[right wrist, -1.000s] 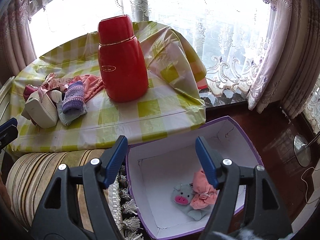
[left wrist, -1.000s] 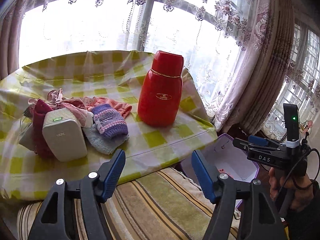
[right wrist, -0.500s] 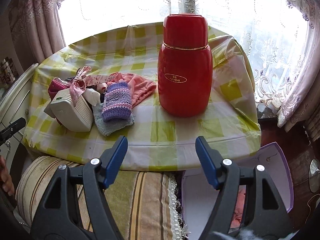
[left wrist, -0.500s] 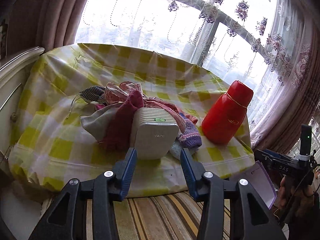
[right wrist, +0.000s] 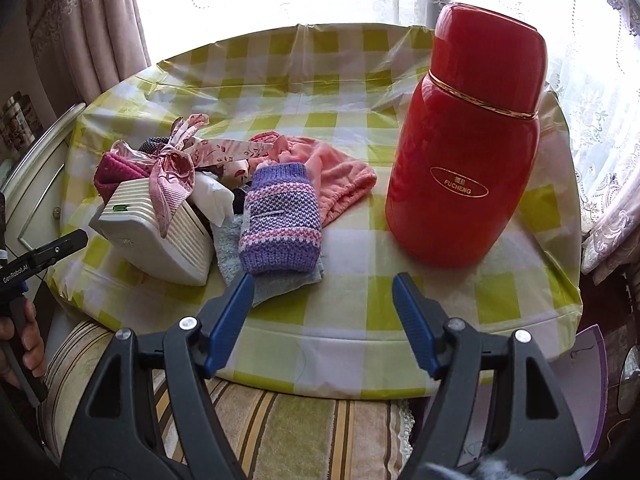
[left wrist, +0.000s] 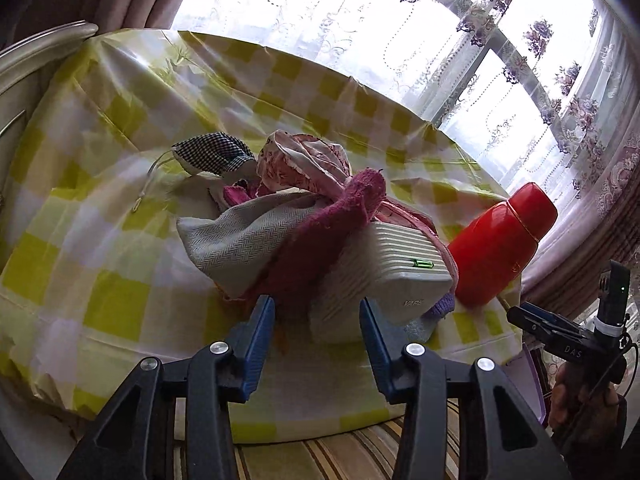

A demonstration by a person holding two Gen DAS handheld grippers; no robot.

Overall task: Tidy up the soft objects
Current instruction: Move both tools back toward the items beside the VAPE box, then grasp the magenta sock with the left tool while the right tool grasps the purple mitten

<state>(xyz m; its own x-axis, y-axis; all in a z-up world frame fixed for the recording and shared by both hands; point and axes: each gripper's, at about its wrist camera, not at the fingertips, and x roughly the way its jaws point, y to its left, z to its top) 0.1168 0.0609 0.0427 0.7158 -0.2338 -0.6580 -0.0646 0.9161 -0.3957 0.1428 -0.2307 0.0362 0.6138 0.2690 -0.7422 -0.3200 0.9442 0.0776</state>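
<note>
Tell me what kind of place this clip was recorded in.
Most likely a room in a home, by a window: a table under a yellow checked plastic cloth, lace floral curtains over the glass, and a striped upholstered seat at the table's near edge.

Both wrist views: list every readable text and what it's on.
"FUCHENG": gold oval on the red flask; characters above it too small to read.
"VAPE": front of the white ribbed device.
"DAS": the right gripper body, left view.
"GenRobot.AI": the left gripper body, right view.
</note>
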